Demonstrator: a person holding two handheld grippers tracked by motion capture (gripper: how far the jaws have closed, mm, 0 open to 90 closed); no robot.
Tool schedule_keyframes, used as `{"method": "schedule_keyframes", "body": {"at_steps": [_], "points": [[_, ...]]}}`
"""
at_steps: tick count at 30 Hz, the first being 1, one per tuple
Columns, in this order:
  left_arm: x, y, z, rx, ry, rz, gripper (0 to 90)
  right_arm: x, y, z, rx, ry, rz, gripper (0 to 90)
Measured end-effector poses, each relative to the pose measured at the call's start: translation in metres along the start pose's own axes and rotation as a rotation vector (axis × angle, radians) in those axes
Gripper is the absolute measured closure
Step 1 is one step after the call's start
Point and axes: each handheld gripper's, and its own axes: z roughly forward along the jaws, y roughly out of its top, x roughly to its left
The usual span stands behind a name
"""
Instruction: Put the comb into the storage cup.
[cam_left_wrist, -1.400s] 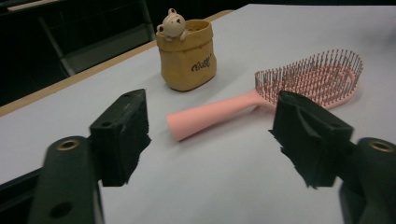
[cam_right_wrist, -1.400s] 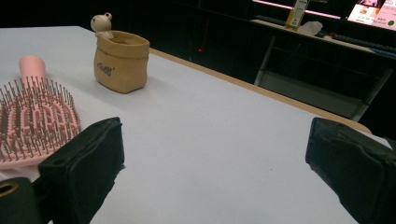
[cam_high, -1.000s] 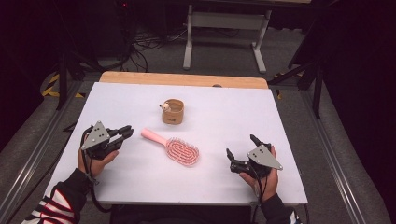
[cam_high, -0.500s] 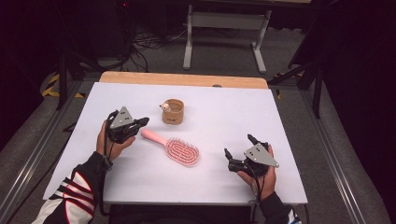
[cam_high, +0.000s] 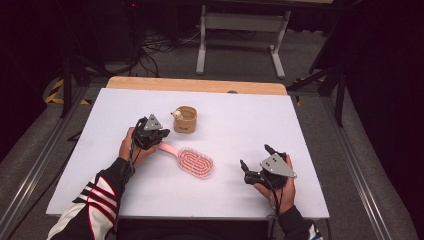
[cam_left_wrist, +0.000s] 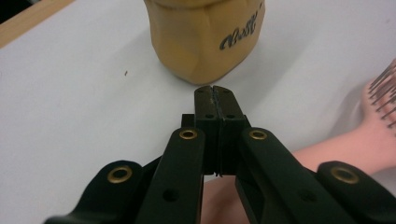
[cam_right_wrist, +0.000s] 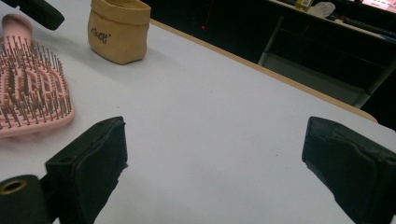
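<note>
Pink hairbrush (cam_high: 192, 160) lies mid-table (cam_high: 240, 120), near a tan pouch (cam_high: 186, 119). Left gripper (cam_high: 159, 134), jaws clenched empty, hovers over the brush handle. Right gripper (cam_high: 256, 162) rests apart, jaws spread wide.

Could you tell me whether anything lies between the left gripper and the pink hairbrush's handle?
Nothing visible does. The left gripper, jaws shut together on nothing, hangs right over the handle end of the pink hairbrush. The tan pouch stands just beyond the tips, off the handle.
</note>
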Motion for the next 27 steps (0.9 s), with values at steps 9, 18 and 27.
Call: {"method": "schedule_keyframes", "body": {"at_steps": [9,18,27], "points": [[-0.003,-0.002,0.007,0.067,-0.002,0.037,90.0,0.000,0.000,0.000,0.005,0.006,-0.016,7.7],[0.000,-0.007,0.003,0.103,-0.019,0.038,90.0,-0.001,-0.001,0.002,0.022,0.014,-0.016,7.8],[-0.003,-0.014,-0.009,0.148,0.004,0.079,90.0,-0.003,-0.001,0.002,0.025,0.014,-0.021,7.8]]}}
